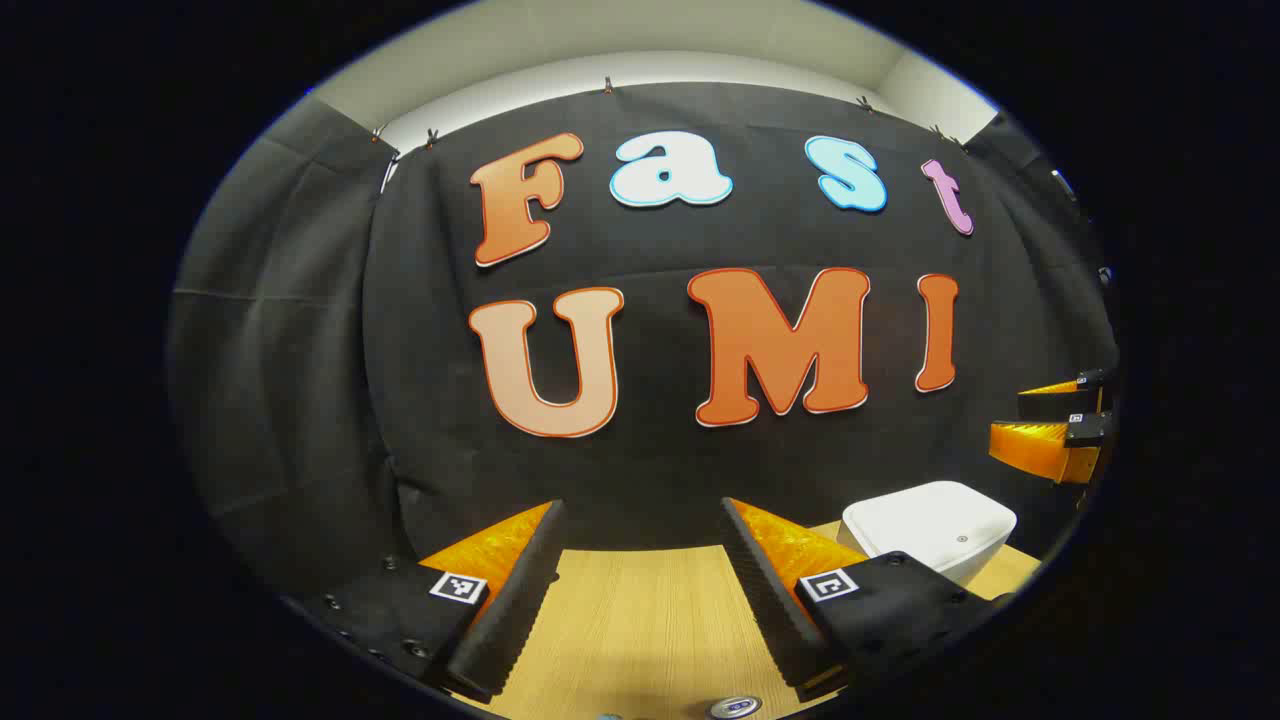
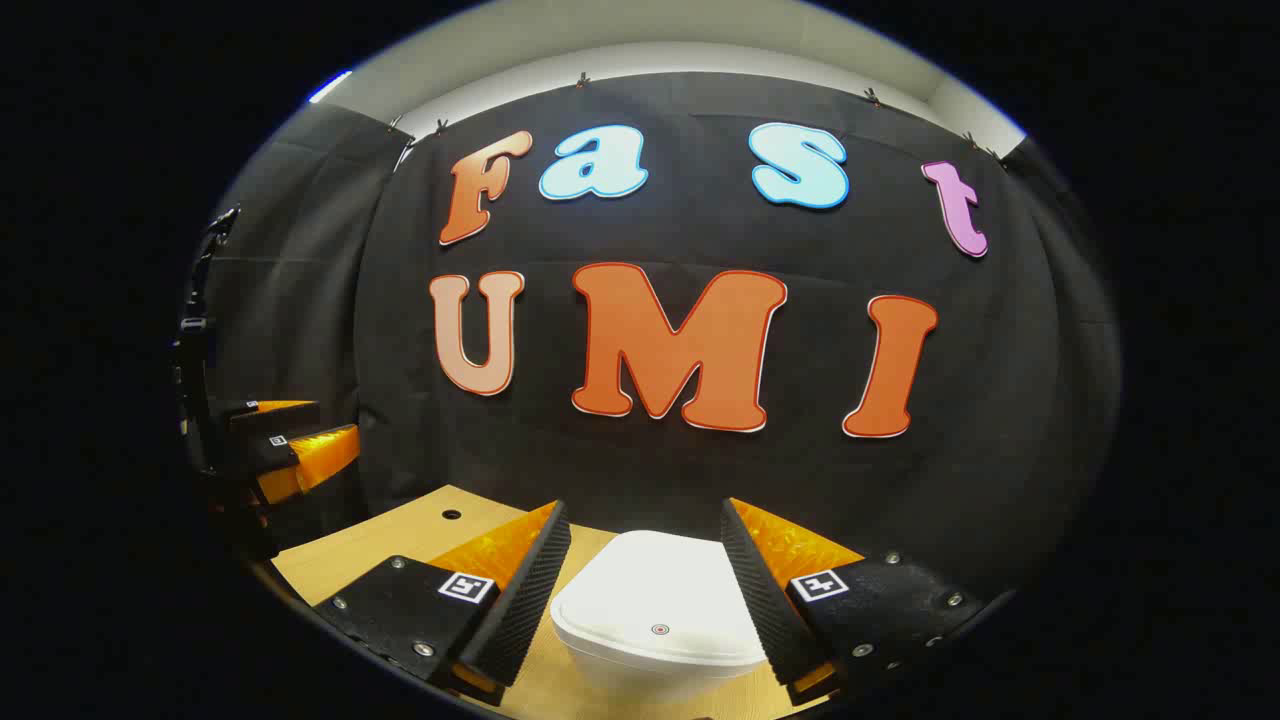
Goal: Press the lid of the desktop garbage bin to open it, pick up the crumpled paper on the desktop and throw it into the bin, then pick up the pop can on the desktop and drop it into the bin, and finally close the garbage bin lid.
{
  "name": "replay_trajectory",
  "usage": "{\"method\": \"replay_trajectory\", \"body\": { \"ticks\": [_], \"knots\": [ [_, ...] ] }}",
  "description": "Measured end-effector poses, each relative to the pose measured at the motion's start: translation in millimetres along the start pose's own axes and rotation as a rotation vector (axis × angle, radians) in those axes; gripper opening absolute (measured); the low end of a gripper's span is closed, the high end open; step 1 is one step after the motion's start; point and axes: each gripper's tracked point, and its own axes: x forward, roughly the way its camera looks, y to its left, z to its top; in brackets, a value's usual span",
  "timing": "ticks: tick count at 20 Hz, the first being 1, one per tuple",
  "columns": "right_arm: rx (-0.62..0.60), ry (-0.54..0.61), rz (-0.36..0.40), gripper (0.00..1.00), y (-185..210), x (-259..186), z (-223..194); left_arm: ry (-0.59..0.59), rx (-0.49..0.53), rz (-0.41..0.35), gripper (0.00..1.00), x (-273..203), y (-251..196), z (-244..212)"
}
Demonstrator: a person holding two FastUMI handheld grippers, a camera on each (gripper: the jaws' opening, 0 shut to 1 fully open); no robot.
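- Right gripper view: the right gripper (image 2: 645,560) hangs with its jaws spread wide and nothing between them, aimed down at the garbage bin (image 2: 655,625), whose white lid lies flat and shut.
- Left gripper view: the left gripper (image 1: 640,575) is likewise spread and empty over bare desktop (image 1: 640,620); the bin (image 1: 930,530) sits off to its right, and a pop can (image 1: 733,706) top peeks in at the bottom edge.
- No crumpled paper can be made out in either view (so a shut lid with a can out fits a bin waiting to be pressed open, or one shut too early).
- If a press is due, I judge it wants one fingertip brought straight down near the small round mark on the lid (image 2: 660,629), not a pinch.
- A sideways shove could slide the light bin across the desktop.
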Motion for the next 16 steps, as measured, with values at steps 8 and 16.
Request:
{"method": "replay_trajectory", "body": {
  "ticks": [8,16],
  "knots": [
    [0.010,0.005,0.016,0.92,0.9,1.6,0.6,-0.003,0.010,-0.011,0.98,-0.4,-3.5,1.4],
    [0.024,0.019,0.028,0.81,1.2,-0.3,-3.9,0.010,0.015,0.008,0.98,-6.0,1.3,-2.2]
  ]
}}
